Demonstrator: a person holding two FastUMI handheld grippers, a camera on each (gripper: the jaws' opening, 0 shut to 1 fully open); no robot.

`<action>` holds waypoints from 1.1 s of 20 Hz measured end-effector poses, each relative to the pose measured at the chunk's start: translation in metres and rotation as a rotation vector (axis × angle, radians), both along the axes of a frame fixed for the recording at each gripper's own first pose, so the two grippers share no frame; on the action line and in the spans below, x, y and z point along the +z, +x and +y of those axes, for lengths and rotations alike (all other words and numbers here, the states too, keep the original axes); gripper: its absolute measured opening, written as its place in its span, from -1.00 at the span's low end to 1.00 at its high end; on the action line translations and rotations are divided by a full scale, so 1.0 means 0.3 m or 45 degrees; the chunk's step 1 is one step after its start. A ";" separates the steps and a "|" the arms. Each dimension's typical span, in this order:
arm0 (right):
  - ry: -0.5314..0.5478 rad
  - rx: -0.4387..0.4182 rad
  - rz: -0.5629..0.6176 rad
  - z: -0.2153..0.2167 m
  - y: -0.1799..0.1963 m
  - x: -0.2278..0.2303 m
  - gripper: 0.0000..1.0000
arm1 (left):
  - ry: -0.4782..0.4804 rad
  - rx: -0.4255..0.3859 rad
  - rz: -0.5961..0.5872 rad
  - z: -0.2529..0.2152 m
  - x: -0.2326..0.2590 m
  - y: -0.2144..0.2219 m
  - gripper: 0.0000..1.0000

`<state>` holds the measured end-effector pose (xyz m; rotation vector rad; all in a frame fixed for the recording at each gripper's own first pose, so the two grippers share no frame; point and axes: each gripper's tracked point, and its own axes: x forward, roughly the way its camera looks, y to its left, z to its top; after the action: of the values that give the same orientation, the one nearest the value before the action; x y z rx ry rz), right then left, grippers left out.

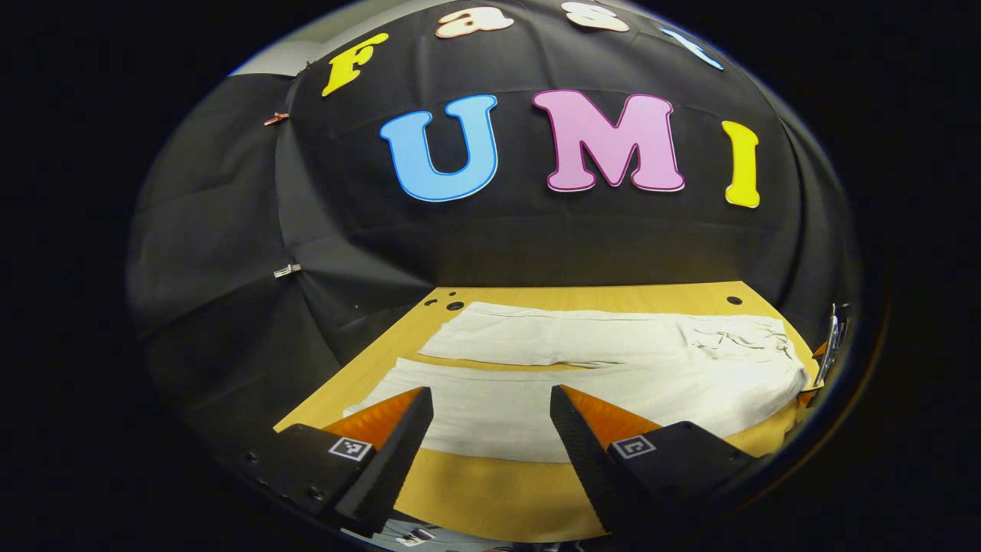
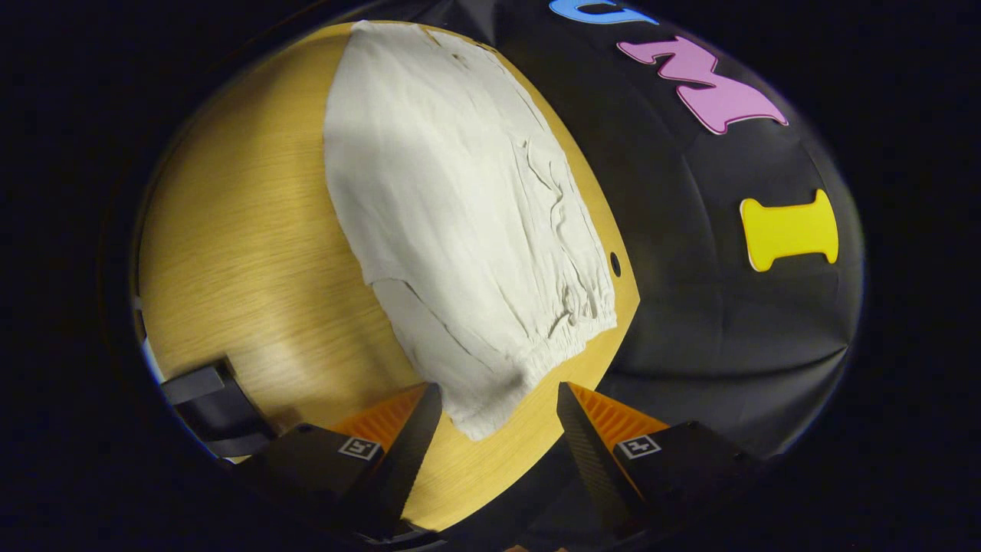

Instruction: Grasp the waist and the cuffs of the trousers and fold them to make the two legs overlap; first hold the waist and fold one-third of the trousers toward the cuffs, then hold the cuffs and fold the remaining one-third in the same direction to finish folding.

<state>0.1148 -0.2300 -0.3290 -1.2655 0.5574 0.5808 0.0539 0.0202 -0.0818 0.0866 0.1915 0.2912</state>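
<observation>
The trousers [image 1: 582, 368] lie spread flat on the table [image 1: 490, 491], the two legs side by side and not yet overlapped, so the first fold is judged still to be made. In the left gripper view the cuffs point toward the left of the picture and the gathered waist [image 1: 751, 337] lies at the right, which puts each end of the garment near one hand. The left gripper [image 1: 490, 418] hangs over the near leg, about midway along it, its jaws spread wide with cloth showing between the fingers and nothing pinched; it looks to be placed there ready to move toward the cuff end, though that is a guess. At the far right rim of that view a bit of metal and orange shows, probably the other gripper, too small to be sure. In the right gripper view the trousers run away up the picture, and the elastic waist [image 2: 567, 330] lies nearest the camera by the table's edge. The right gripper [image 2: 498, 414] is lined up with the near corner of the waist, jaws spread, the corner lying between the fingers but ungripped. That stance suits a pinch on the waistband, which the task needs first.
</observation>
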 end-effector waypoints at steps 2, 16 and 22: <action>-0.020 0.037 -0.020 0.014 0.026 -0.008 0.89 | -0.012 0.031 0.004 0.009 0.000 -0.002 0.95; -0.178 0.076 0.119 0.066 0.092 -0.093 -0.60 | 0.111 0.078 0.193 0.165 -0.153 -0.041 0.95; -0.115 0.037 0.328 0.065 0.095 -0.101 -0.89 | 0.208 0.023 0.344 0.302 -0.289 -0.030 0.96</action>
<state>0.1433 -0.2104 -0.3594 -1.2940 0.7873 0.7559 0.0449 0.1109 -0.1684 0.2868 0.4364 0.3126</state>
